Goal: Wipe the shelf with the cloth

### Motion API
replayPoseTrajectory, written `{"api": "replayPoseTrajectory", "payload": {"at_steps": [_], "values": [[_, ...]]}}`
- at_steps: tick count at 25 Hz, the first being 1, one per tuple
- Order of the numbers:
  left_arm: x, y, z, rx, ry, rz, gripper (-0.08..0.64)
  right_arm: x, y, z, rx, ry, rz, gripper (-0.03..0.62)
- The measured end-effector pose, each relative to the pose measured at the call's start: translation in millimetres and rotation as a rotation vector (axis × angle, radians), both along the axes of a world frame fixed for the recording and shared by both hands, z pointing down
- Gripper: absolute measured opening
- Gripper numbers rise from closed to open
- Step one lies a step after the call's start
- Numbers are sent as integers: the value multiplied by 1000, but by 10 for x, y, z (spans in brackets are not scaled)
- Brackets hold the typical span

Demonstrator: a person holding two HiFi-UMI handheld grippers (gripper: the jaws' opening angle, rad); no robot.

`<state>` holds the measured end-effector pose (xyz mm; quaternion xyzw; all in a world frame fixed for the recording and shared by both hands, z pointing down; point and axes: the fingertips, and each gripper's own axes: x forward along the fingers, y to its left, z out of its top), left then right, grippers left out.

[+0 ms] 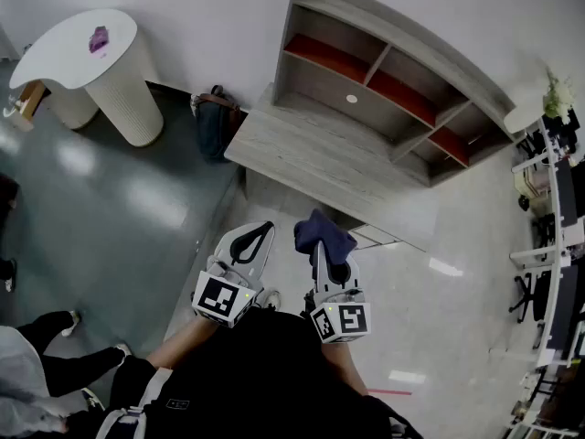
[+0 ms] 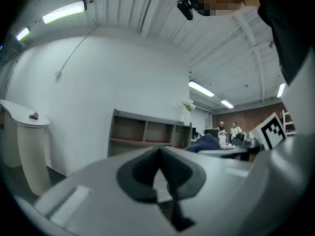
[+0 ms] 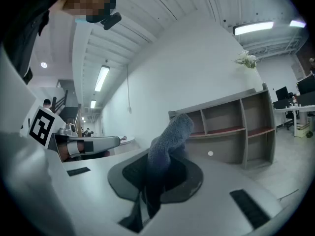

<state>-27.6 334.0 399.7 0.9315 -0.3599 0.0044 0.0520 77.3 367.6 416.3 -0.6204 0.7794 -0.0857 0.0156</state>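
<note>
One dark blue cloth (image 1: 322, 238) (image 3: 170, 136) is clamped in the right hand-held gripper (image 1: 325, 262) (image 3: 151, 183). The jaws are pressed on its lower part, and the free end stands up above the tips in a loose bunch. The cloth is held in the air, near the shelf (image 1: 384, 90) (image 3: 231, 127) (image 2: 147, 132) but apart from it.

The left hand-held gripper (image 1: 250, 243) (image 2: 160, 173) is just beside the right one, with its jaw tips together and nothing between them. Each gripper carries a marker cube: the left one (image 1: 220, 298) and the right one (image 1: 342, 319) both show black-and-white square patterns. These patterns are the only print that can be made out.

The shelf is grey, with an upper row of open compartments whose boards are red on top, and it stands against a white wall (image 1: 210, 26). Below the compartments a broad grey ledge (image 1: 311, 158) juts forward. A small white disc (image 1: 352, 99) (image 3: 210, 153) sits on the back panel above the ledge. A pale plant (image 1: 555, 94) (image 3: 246, 59) is at the shelf's right end, up high.

To the left of the shelf a dark bag (image 1: 215, 124) leans at the foot of the wall. Farther left is a white table (image 1: 78, 48) on a ribbed pedestal, with a small purple thing (image 1: 98, 37) on top. The floor (image 1: 110, 208) is dark grey-green on the left and pale on the right. Another person's legs (image 1: 55, 359) show at the lower left edge of the head view.
</note>
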Motion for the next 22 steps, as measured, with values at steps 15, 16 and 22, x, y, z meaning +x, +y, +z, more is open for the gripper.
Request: {"api": "replayPoseTrajectory", "payload": {"at_steps": [15,16,22], "values": [[134,64,14,-4,4,6,3,112,56,-38,9,-27,-1,31],[153,69,18,-5,3,4,3,131,64,-41,11,-27,-3,31],[329,104,29,-5,-3,-16,3,306,104,29,-7,-12,-26,31]]}}
